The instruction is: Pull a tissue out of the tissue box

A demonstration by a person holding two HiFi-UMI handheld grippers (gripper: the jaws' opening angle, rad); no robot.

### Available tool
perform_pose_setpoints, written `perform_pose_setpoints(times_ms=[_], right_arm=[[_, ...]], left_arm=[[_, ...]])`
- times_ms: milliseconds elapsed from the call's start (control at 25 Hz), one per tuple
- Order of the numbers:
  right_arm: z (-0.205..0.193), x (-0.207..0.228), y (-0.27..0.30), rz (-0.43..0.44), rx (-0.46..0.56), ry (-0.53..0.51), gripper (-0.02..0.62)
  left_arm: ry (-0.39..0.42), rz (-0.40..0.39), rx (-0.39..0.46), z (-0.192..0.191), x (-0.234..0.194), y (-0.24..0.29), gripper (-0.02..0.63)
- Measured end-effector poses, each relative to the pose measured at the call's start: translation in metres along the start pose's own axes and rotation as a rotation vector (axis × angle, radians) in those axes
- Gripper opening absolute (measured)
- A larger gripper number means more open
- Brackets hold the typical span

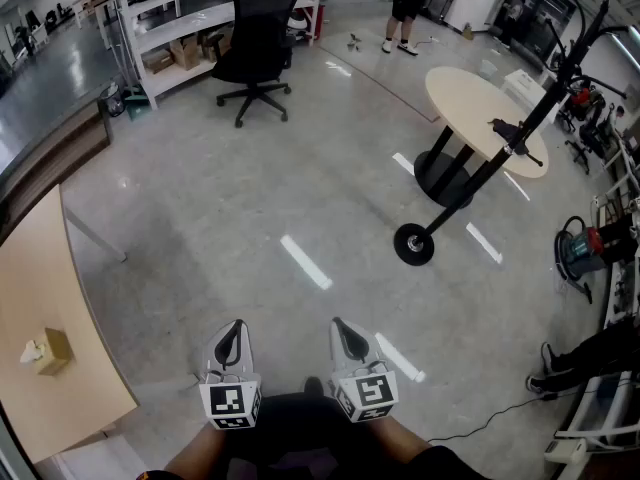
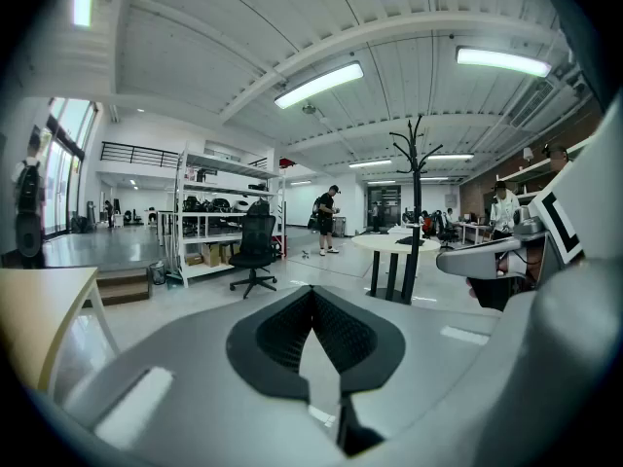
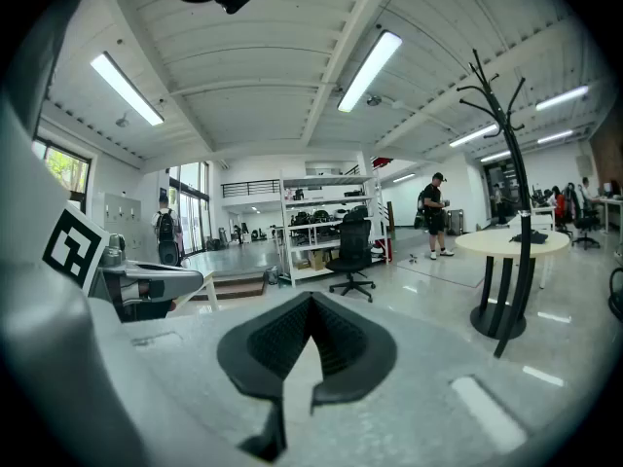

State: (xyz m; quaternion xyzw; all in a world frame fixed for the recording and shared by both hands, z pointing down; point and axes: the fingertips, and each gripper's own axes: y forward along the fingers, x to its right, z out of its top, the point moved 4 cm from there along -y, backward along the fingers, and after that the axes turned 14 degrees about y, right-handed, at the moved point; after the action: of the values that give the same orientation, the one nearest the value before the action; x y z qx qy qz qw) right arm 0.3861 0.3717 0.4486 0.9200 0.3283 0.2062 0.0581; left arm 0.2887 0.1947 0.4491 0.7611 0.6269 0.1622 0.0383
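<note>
Turn left to the small tan cardboard tissue box (image 1: 52, 352) on the pale wooden table (image 1: 70, 298), well apart. Spread the grey left gripper (image 1: 233, 330) and right gripper (image 1: 345, 327), both pressed together empty, then nip only the white tuft (image 1: 33, 350).

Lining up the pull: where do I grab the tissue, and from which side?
Pinch the white tuft of tissue poking out of the box, probably coming from above. It is the only loose part and sticks out clear of the box. Its fold is too small to tell.
</note>
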Motion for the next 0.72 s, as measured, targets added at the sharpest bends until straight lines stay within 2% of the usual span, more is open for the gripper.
perform_pose_setpoints(times_ms=[440, 720], right_arm=[[-0.004, 0.020, -0.009, 0.067, -0.039, -0.039, -0.011], [-0.015, 0.022, -0.011, 0.113, -0.070, -0.021, -0.009]], left_arm=[[-0.043, 0.084, -0.017, -0.011, 0.028, -0.011, 0.018], [-0.053, 0.127, -0.048, -0.023, 0.036, -0.032, 0.018]])
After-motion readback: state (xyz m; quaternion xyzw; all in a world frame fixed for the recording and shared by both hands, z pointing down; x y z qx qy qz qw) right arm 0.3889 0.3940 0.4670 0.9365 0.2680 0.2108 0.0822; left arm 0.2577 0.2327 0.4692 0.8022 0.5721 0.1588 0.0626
